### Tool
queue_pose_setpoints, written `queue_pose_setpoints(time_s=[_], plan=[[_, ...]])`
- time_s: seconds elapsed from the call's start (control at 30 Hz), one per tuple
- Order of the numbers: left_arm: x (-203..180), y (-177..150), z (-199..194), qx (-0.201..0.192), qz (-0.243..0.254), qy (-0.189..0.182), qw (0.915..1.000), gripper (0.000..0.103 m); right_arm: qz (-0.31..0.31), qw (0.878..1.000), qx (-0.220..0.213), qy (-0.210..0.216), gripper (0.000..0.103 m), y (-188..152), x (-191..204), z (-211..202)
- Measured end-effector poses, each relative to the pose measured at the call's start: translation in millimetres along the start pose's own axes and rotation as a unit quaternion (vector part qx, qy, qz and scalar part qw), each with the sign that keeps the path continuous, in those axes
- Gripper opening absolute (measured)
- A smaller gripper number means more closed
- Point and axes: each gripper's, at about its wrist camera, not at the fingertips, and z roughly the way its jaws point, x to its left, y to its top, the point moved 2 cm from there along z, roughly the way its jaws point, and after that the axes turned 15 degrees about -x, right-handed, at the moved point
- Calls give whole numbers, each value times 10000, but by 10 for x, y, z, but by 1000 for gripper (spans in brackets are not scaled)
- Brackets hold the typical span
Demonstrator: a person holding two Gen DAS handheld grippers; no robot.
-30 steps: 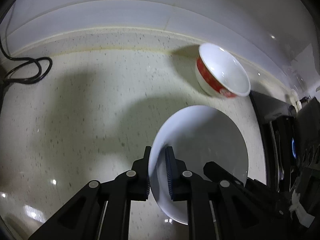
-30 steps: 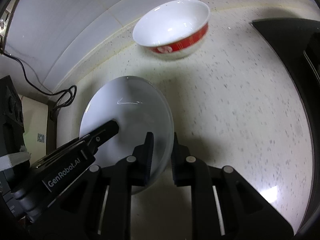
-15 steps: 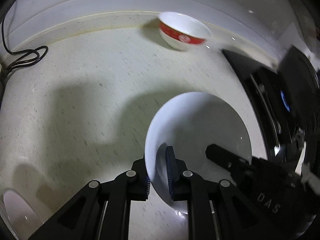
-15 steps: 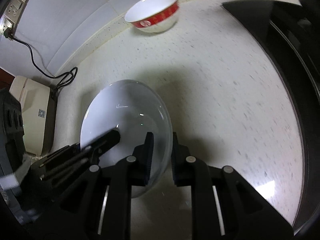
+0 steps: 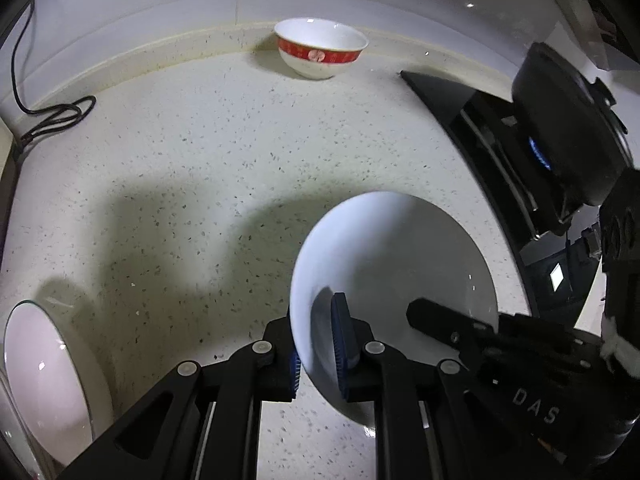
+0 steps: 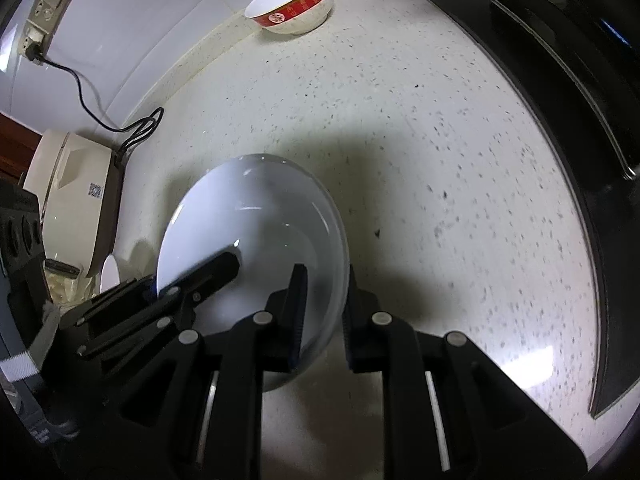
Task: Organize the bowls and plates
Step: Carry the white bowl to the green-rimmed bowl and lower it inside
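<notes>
- The left gripper (image 5: 316, 344) is clamped on one edge of a smooth, round white bowl (image 5: 400, 248). Its pads are blue and ridged.
- The right gripper (image 6: 322, 312) is clamped on the other edge of the same bowl, so the bowl sits between both tools, above the counter (image 5: 180, 160).
- The right tool, seen from the left one, has "DAS" on its black side.
- Left of the left gripper lies a shiny white plate (image 5: 44, 372).
- The counter is pale stone with dark specks.
- Far ahead, by the wall, stands a white bowl with a red band (image 5: 320, 54). The marks on the band are too small to read.
- To the right is a black stove (image 6: 560, 100).
</notes>
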Motion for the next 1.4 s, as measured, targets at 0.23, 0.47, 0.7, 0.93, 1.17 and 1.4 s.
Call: queue_pose_setpoints(time_s=[0.23,0.47,0.7,0.93,1.17,1.4], plan=[[-17,23,-269,-280,-94,5,9996,14,79,9996,-237,158,19,-22,71,-258],[157,1,-495,-467,-223,186,9985,14,-33,9985,-344,416,20,-4,362,-347],[494,-61,-713,-640,-541,468,9954,14,-300,9971,-178,672,20,-70,751,-254],[796,-98,-901,-816,-800,712,9909,14,-662,9937,-58,906,20,-129,1130,-157],[1047,-148,-1011,-924,-1048,887,9862,14,-878,9905,63,1060,20,-174,1395,-33],[1353,-244,-1107,-956,-1382,1084,9798,14,-1105,9862,220,1213,20,-246,1705,131]])
